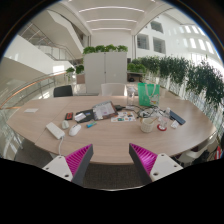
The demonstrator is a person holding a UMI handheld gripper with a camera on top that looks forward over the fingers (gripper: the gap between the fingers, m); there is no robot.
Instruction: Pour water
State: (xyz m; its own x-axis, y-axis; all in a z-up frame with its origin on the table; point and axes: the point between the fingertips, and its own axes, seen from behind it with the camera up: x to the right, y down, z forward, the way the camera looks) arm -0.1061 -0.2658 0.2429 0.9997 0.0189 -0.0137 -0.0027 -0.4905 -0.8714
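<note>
Bottle (147,95), green, stands upright on the table's (30,112) far side, well beyond the fingers, near a white cup (148,124). Gripper (112,160) hangs back from the table edge, jaws spread and empty; likely staged for an approach.

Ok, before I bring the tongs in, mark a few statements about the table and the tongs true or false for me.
1. The tongs are open with nothing between the fingers. True.
2. The green translucent plastic container stands on the long oval wooden table. True.
3. The tongs already grip the green container. False: it stands well beyond the fingers.
4. The table holds only the green container. False: a white mug, papers and other small items lie on it.
5. Leafy plants top the white cabinet behind the table. True.
</note>
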